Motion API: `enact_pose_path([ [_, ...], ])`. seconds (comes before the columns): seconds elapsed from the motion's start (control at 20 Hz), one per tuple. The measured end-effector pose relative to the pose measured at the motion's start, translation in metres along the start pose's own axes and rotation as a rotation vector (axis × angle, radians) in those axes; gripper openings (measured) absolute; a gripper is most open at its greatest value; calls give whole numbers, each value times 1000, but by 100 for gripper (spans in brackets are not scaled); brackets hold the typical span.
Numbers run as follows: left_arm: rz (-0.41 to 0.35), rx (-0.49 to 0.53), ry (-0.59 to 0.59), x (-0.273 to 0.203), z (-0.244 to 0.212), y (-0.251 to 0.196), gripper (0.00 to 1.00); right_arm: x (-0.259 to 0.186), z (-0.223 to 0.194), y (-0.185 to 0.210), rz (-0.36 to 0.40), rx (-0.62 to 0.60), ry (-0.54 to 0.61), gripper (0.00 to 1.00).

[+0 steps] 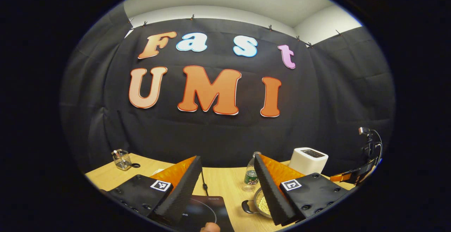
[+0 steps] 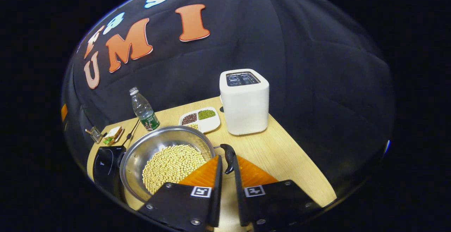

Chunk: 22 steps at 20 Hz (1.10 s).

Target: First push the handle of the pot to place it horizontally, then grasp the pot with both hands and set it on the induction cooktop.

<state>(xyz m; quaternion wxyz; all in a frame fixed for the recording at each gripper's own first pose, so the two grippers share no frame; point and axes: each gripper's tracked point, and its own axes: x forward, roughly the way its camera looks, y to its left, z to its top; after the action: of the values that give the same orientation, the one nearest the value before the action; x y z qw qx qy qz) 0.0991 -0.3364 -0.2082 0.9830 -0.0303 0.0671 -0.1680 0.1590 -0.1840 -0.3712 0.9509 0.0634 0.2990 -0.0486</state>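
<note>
pot [image 2: 165, 154] | steel, round | filled with pale beans | black handle [image 2: 229, 157]

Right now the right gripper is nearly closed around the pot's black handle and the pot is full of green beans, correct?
Not green. In the right gripper view the pot holds pale yellow beans; the green ones sit in the white divided dish behind it. The rest holds: the right gripper is nearly closed around the black handle.

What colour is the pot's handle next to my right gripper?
Black. The handle on the steel pot shows best in the right gripper view, just ahead of the right gripper.
</note>
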Motion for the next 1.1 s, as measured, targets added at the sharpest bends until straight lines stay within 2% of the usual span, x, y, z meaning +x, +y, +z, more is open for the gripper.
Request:
enact_pose_path([
  [0.05, -22, -5, 18, 7, -16, -12, 99, 3, 0, 5, 6, -25, -11, 33],
  [0.1, -40, -5, 37, 13, -31, -24, 99, 7, 2, 9, 11, -47, -18, 38],
  [0.15, -51, 6, 58, 19, -47, -31, 99, 10, 2, 10, 10, -64, -21, 51],
  [0.2, -55, 23, 86, 24, -64, -38, 99, 15, 1, 12, 9, -74, -21, 52],
  [0.25, -58, 39, 115, 30, -83, -44, 99, 20, -1, 12, 9, -76, -16, 66],
  [0.4, -64, 75, 235, 40, -138, -57, 99, 38, -9, 10, -2, -57, 18, 77],
  [0.55, -63, 63, 322, 58, -178, -60, 99, 54, -22, 8, -10, -59, 52, 90],
  [0.7, -55, 79, 412, 66, -213, -61, 99, 66, -32, 6, -15, -61, 79, 93],
  [0.9, -60, 53, 487, 75, -241, -64, 98, 76, -41, 10, -1, -53, 111, 92],
  [1.0, -72, 27, 530, 74, -253, -67, 98, 81, -49, 14, 2, -45, 136, 88],
  [1.1, -69, 29, 539, 74, -253, -63, 99, 80, -52, 13, 0, -28, 153, 79],
])
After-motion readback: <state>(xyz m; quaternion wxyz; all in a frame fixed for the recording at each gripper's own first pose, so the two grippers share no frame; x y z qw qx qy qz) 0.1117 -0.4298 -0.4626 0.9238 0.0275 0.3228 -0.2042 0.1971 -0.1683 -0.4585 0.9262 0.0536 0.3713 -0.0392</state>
